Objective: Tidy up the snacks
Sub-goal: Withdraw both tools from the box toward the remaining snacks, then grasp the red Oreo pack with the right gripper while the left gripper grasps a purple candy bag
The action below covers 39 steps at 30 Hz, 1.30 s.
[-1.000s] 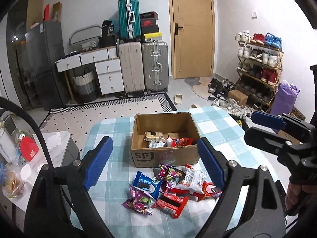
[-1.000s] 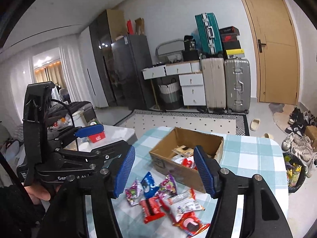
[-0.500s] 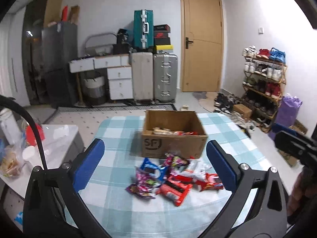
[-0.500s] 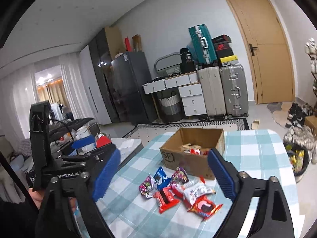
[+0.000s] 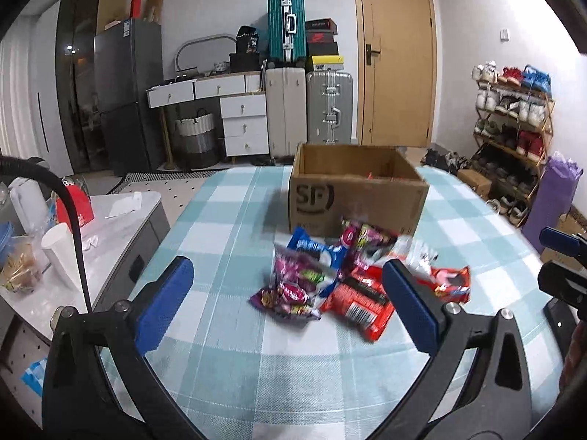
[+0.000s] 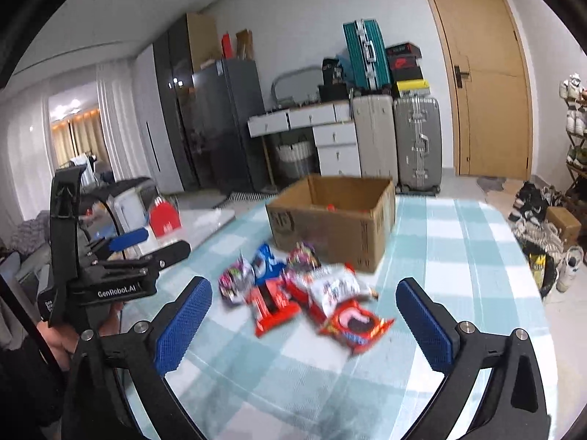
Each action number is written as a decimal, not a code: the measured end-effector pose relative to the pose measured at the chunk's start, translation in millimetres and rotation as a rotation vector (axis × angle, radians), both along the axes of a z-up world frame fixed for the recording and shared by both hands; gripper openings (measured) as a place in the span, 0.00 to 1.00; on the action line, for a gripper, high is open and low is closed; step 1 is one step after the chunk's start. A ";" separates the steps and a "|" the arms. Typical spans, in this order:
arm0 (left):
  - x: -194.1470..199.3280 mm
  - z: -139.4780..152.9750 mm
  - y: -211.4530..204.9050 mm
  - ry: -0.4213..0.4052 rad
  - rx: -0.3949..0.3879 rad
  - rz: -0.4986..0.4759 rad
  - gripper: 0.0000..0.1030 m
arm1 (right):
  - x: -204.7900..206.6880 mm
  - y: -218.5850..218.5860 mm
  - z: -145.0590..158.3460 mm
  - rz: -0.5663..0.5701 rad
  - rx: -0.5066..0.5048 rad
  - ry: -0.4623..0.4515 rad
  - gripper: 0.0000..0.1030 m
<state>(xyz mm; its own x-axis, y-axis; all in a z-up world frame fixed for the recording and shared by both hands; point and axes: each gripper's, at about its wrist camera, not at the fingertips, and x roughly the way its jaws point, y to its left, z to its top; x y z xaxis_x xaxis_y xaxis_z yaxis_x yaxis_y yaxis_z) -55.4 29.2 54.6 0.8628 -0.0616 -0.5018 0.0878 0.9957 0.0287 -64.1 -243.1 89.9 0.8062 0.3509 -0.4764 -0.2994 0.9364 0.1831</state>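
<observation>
A pile of snack packets (image 5: 352,278) lies on the checked tablecloth (image 5: 234,359) in front of an open cardboard box (image 5: 356,194) marked SF; both also show in the right wrist view, the pile (image 6: 304,293) and the box (image 6: 334,220). Purple, blue, red and white packets overlap. My left gripper (image 5: 290,308) is open and empty, low over the cloth just short of the pile. My right gripper (image 6: 304,330) is open and empty, also short of the pile, with a red packet (image 6: 354,324) nearest it. The box's inside is mostly hidden by its walls.
A white side table (image 5: 110,227) with a cup, a red bag and other items stands left of the table. Suitcases (image 5: 308,106), drawers and a door line the back wall. A shoe rack (image 5: 513,124) stands at the right. The left gripper shows in the right wrist view (image 6: 121,256).
Both grippers have dropped lower and closer to the tabletop, so the box's inside is now hidden behind its front wall. Both stay open and empty. The snacks have not moved.
</observation>
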 end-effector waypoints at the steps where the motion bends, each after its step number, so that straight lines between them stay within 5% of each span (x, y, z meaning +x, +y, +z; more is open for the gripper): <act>1: 3.3 -7.7 -2.8 0.003 0.009 0.000 1.00 | 1.8 -0.8 -8.0 0.000 -0.001 0.014 0.99; 10: 30.3 -47.4 -20.8 0.044 0.060 0.003 1.00 | 28.7 -18.6 -58.1 -0.028 0.066 0.156 0.99; 30: 84.7 -91.6 -8.8 0.226 -0.014 0.072 1.00 | 107.3 -26.1 -118.1 -0.104 0.077 0.403 0.99; 39: 101.0 -105.3 2.0 0.286 -0.058 0.086 1.00 | 125.4 5.1 -120.2 -0.123 -0.115 0.416 0.82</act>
<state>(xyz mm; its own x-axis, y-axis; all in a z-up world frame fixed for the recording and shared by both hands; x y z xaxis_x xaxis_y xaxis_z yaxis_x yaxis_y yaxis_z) 45.6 31.2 -50.7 0.6905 -0.0302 -0.7227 -0.0001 0.9991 -0.0419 61.4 -238.0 -30.3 0.5703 0.1899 -0.7992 -0.1071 0.9818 0.1569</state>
